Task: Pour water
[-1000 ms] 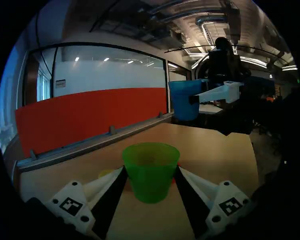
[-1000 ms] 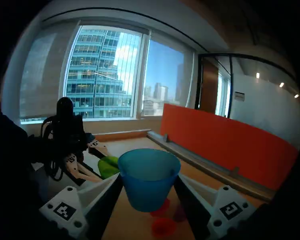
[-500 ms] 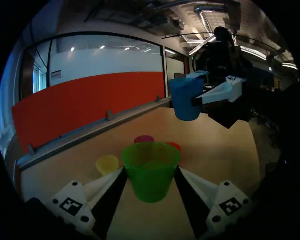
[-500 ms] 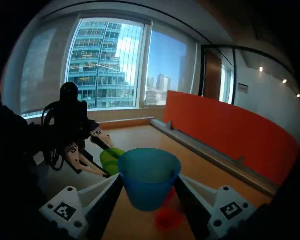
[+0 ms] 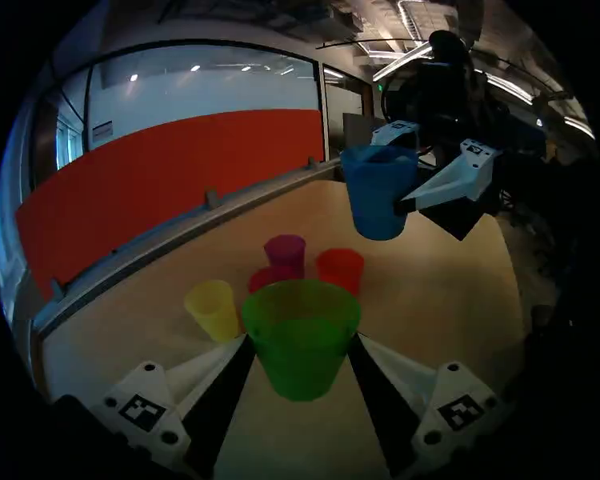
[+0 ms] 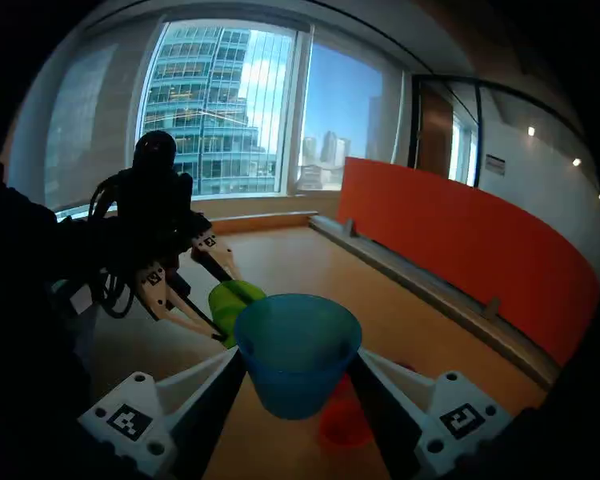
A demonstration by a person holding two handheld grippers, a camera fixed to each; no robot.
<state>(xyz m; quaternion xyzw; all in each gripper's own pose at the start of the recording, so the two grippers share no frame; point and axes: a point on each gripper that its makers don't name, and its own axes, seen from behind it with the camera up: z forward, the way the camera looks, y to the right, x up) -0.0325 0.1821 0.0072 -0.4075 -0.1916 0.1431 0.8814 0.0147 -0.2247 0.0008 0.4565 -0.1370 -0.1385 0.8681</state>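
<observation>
Two cups gripped, no pour yet.
Left gripper [image 5: 300,344] fingers pinch translucent green plastic cup [image 5: 302,320]; right gripper [image 6: 298,364] fingers pinch blue plastic cup [image 6: 298,336], both held above wooden worktop [image 5: 428,280]; tipping left to do.

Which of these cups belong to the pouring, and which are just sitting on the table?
In use: green cup in the left gripper; blue cup in the right gripper, held up in the air.

Lying about: yellow cup, purple cup, orange cup, and a red cup half hidden behind the green one, all on the table.
</observation>
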